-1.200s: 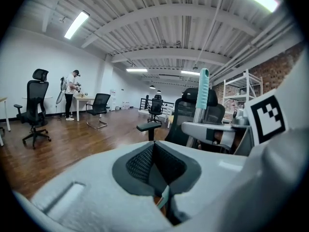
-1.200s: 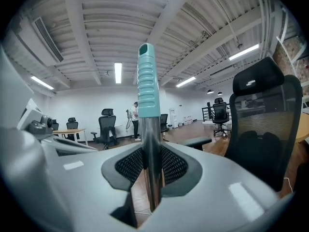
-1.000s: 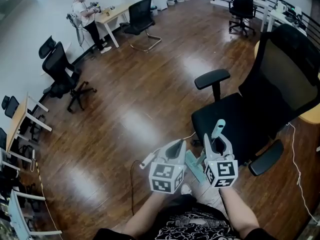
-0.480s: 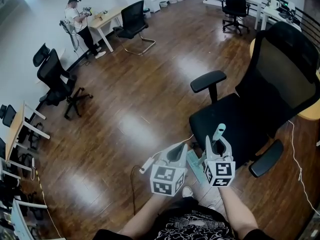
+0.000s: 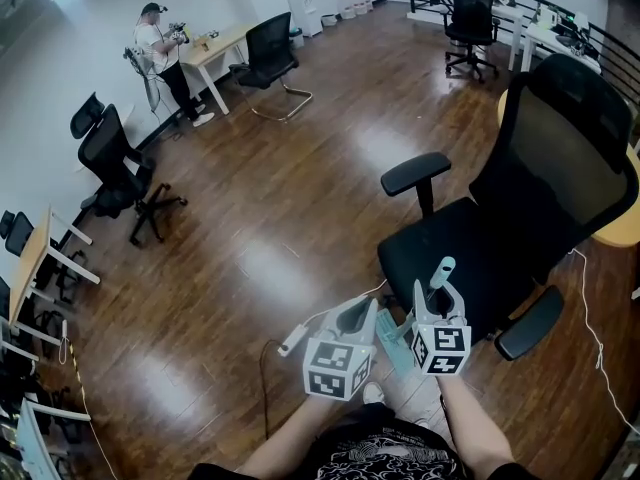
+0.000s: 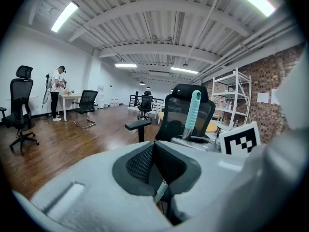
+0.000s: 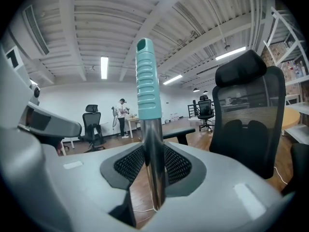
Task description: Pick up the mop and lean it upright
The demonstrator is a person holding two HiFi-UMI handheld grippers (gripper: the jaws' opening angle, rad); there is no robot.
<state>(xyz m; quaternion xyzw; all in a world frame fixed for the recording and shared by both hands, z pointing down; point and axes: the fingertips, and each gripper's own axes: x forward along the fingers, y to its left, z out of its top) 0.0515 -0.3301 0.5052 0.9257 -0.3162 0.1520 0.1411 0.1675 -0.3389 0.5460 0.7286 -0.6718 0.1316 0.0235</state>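
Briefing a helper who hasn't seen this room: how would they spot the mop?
Find the big black mesh chair at the right of the head view. In front of its seat the mop stands upright between the opening jaws of the right claw. Its ribbed teal grip on a shiny metal pole sets it apart.

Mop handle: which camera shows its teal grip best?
The right gripper view: the mop handle stands centre frame, large and sharp. The left gripper view shows it smaller; the head view, only its tip.
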